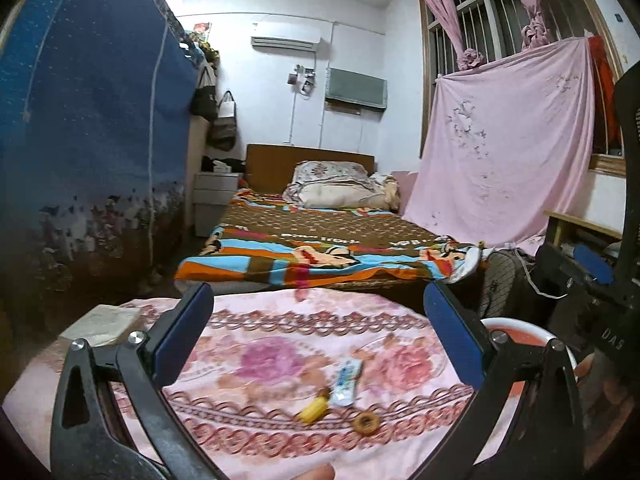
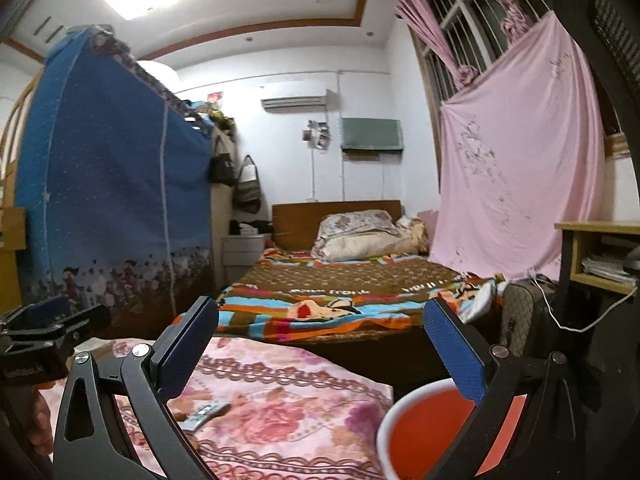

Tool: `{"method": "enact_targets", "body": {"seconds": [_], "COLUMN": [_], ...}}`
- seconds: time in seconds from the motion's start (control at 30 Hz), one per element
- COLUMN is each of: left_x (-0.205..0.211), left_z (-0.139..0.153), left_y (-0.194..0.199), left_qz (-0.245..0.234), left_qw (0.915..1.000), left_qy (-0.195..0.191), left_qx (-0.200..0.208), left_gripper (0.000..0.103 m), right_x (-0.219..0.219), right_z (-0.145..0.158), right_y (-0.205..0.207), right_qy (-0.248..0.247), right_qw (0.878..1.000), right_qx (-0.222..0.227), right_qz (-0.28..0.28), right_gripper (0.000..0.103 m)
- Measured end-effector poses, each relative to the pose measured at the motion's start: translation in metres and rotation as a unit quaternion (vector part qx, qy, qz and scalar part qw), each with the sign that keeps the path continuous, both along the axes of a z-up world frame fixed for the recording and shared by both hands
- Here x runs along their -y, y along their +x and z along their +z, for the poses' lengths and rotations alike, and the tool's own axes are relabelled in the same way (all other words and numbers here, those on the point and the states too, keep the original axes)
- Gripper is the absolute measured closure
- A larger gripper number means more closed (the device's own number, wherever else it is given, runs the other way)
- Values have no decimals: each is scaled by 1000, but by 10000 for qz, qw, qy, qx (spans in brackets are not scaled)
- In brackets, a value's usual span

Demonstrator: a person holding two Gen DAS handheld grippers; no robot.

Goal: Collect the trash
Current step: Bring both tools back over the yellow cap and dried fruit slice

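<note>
On the pink floral tablecloth [image 1: 280, 344] lie a small yellow scrap [image 1: 313, 410], a brown ring-shaped piece [image 1: 365, 424] and a white and blue remote control [image 1: 347, 382]. My left gripper [image 1: 320, 336] hovers over the cloth, short of these, open wide with nothing between its blue pads. A red bin with a white rim [image 2: 386, 420] stands beside the table's right edge. My right gripper [image 2: 320, 354] is held above the table corner and the bin, open and empty. In the right wrist view the remote control [image 2: 204, 414] shows near the left finger.
A pale block [image 1: 102, 324] sits at the table's far left corner. Behind the table is a bed with a patterned blanket [image 1: 320, 248]. A blue fabric wardrobe [image 1: 92, 120] stands on the left, and a black chair [image 2: 592, 80] and a wooden desk [image 2: 596, 252] on the right.
</note>
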State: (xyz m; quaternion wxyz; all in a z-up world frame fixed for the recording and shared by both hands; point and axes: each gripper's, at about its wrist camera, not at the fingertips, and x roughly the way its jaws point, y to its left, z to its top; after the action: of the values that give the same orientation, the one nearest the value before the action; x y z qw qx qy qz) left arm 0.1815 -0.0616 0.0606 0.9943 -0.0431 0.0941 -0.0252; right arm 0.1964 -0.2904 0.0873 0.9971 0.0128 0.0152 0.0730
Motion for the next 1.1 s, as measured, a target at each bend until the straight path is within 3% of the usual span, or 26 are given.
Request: {"method": "enact_targets", "body": {"seconds": [0.3, 0.63, 1.1], "left_x": [-27, -38, -53], "left_z": [-10, -11, -29], "left_y": [-20, -32, -16], "left_qz": [388, 515, 423], "left_qw": [9991, 9978, 9981], "left_qy": [133, 331, -6], "left_qx": [129, 256, -455], "left_gripper": [11, 11, 11], "right_x": [-21, -48, -63], "right_z": [-6, -18, -34], "right_y": [-10, -10, 6], "right_qy": [-68, -444, -768], "right_qw": [9995, 9975, 9917], "right_qx": [173, -52, -769], "right_qz": [247, 550, 685], "right_gripper": [0, 0, 0]}}
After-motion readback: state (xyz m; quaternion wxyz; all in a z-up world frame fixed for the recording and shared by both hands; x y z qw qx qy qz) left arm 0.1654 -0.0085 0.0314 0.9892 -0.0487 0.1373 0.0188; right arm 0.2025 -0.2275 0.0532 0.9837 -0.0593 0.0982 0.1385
